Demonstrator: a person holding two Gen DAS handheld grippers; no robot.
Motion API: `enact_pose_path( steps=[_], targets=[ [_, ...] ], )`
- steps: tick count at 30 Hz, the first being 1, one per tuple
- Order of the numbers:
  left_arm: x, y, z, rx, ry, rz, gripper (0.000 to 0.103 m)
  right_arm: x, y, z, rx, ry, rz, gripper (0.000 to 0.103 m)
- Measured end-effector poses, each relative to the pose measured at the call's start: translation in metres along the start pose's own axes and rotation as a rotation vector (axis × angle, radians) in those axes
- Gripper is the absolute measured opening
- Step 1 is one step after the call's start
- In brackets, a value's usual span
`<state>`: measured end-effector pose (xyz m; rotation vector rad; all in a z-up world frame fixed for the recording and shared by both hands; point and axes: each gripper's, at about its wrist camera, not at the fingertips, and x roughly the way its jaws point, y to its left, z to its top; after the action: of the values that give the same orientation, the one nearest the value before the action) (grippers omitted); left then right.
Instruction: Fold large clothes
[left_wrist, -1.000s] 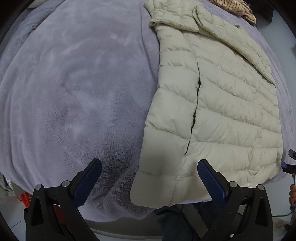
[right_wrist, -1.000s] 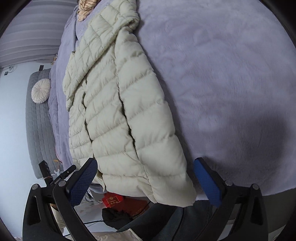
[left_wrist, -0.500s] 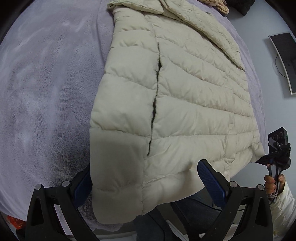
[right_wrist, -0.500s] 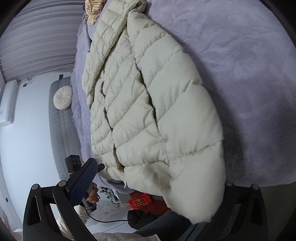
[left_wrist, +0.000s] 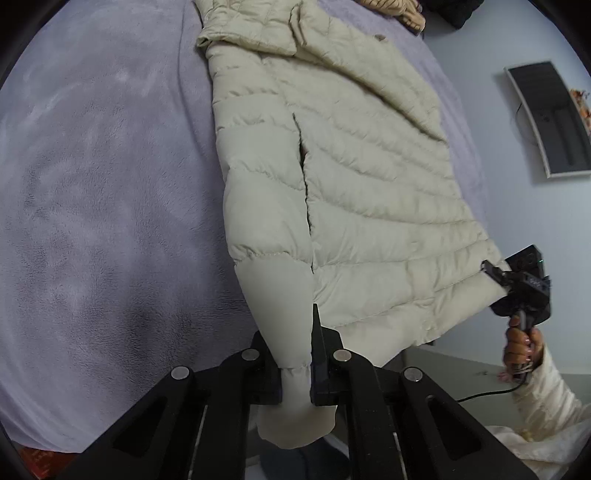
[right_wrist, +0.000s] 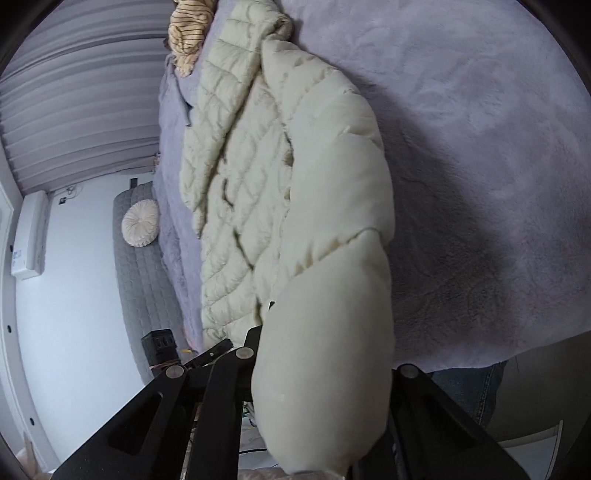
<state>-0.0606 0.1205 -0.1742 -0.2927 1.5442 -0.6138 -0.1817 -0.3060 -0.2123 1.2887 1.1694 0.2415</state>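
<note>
left hand-held gripper (left_wrist: 295, 369): just closed, clamped on jacket (left_wrist: 369, 184) sleeve cuff | right hand-held gripper (left_wrist: 493, 271): just closed on hem corner, pads hidden in own view | jacket spread on bed (left_wrist: 110, 184)

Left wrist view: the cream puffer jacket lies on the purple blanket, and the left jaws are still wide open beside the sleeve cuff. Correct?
Not quite. The left wrist view shows the left gripper with its jaws shut on the sleeve cuff, having just closed. The cream puffer jacket does lie on the purple blanket.
</note>
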Motion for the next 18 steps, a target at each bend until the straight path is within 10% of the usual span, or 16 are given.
enact_pose_path(
  steps=[7, 18],
  targets=[
    [-0.055, -0.018, 0.034, -0.062, -0.12, -0.092, 0.01, -0.023, 0.061, 0.027, -0.054, -0.039, 0.166, 0.011],
    [-0.099, -0.043, 0.158, -0.092, -0.269, 0.001, 0.01, -0.027, 0.155, 0.135, -0.149, -0.052, 0.216, 0.011]
  ],
)
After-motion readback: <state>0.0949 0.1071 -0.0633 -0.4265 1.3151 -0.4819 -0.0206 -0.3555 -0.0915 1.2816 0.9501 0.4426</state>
